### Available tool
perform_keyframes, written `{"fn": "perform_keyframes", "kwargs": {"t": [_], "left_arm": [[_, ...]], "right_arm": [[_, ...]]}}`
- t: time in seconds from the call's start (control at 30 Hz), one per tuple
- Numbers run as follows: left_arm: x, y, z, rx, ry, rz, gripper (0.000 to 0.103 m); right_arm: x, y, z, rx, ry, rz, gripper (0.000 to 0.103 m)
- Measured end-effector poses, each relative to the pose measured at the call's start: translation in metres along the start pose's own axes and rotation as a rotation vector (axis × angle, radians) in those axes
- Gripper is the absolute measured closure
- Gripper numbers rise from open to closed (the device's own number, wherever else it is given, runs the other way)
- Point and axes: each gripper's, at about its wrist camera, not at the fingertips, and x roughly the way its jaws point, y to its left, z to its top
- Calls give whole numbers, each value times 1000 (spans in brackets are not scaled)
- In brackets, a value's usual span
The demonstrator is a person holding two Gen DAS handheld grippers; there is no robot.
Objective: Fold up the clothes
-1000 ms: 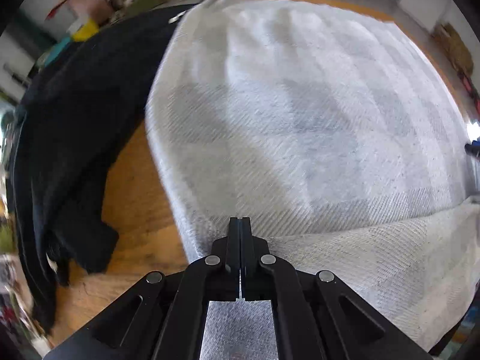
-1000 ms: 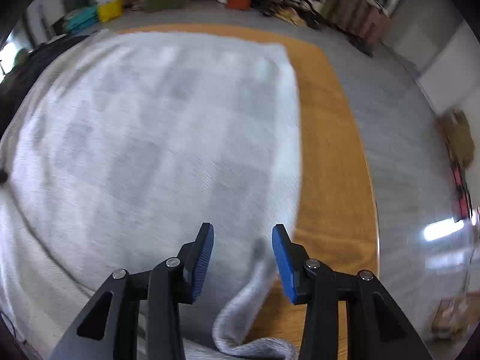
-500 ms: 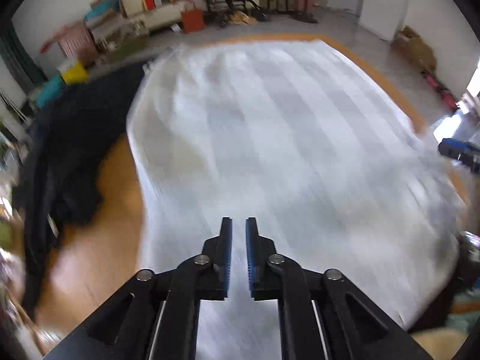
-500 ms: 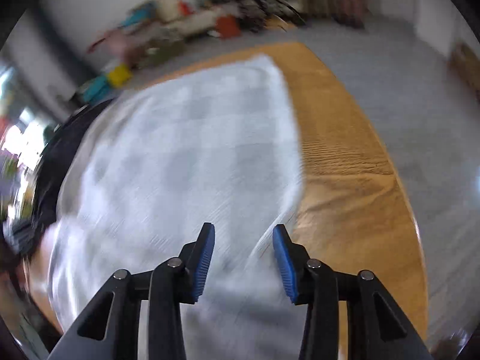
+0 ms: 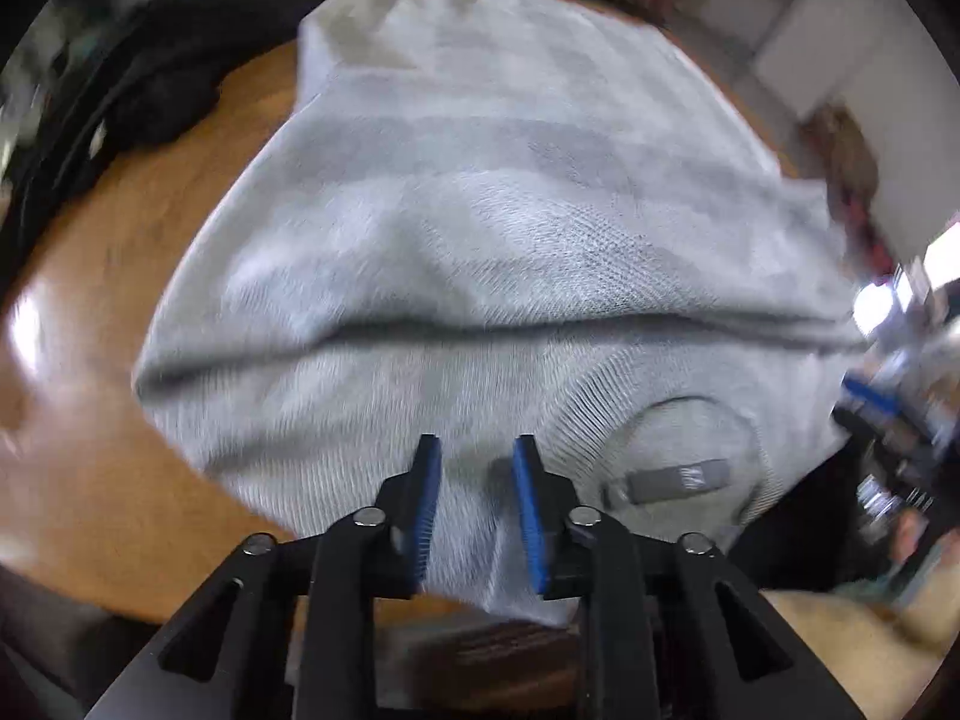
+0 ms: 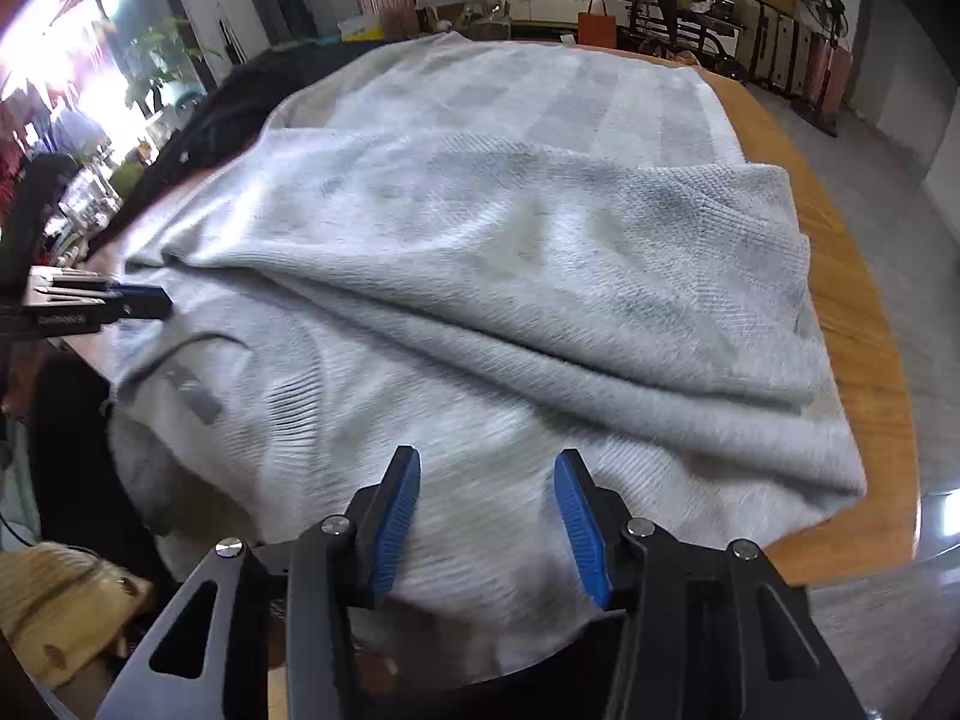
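Because the far part of the grey sweater (image 6: 480, 252) had been laid back over its near part, a doubled edge ran across the garment from side to side, and that edge explained most of what stood on the wooden table (image 6: 858, 312). The folded-over layer rested on the lower one, its free corner lying near the table's right-hand rim. The collar (image 5: 690, 468), with its sewn label, faced up at the near edge, where the knit hung slightly over the table's front.

The left gripper (image 5: 474, 480) hovered above the near hem, beside the collar. Its jaws were opening, with a narrow gap between the blue pads; fabric lay below the gap, yet neither pad pressed on it. The right gripper (image 6: 486, 498) hovered above the near hem toward the other side. Its jaws were also opening, noticeably wider, and nothing was pinched between them.

Judged from this layout, the first fold was finished and both tools were letting go. In the right wrist view, the left gripper's tip stood just beside the collar at the garment's left margin. A dark garment (image 5: 150, 90) lay bunched on the table beyond the sweater's left side, touching or nearly touching it; which could not be told.
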Motion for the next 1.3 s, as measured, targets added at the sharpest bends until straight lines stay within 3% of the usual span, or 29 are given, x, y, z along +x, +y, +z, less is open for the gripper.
{"fn": "perform_keyframes", "kwargs": {"t": [0.1,0.17,0.3,0.33,0.43,0.6,0.67,0.83,0.93,1.03,1.07,1.17,1.3], "left_arm": [[-18,33,-14,-215,-56,-169,57],[-22,46,-21,-300,-92,-192,55],[-28,54,-41,-426,-170,-141,55],[-13,43,-55,-454,-184,-112,55],[3,39,-45,-543,-200,-84,55],[9,52,-59,-683,-280,-9,55],[28,63,-43,-736,-279,-16,55],[35,65,-37,-722,-280,-52,55],[30,56,-37,-697,-285,-36,56],[30,55,-45,-688,-295,-9,82],[32,55,-45,-685,-293,-8,86],[31,55,-49,-674,-287,-1,94],[22,57,-61,-656,-283,14,95]], "right_arm": [[-10,-11,-15,135,-34,44,39],[-23,-25,-31,260,-38,130,39],[-18,-48,-44,445,-62,187,39],[-17,-51,-45,468,-66,174,39],[-14,-61,-46,533,-77,124,39],[-23,-86,-59,674,-120,79,39],[-30,-95,-62,704,-145,73,39],[-25,-104,-55,719,-140,79,39],[-16,-103,-51,717,-123,113,38],[-18,-94,-49,674,-113,46,54],[-17,-94,-50,674,-112,59,78],[-13,-94,-53,679,-116,97,94],[-15,-95,-56,682,-126,78,98]]}}
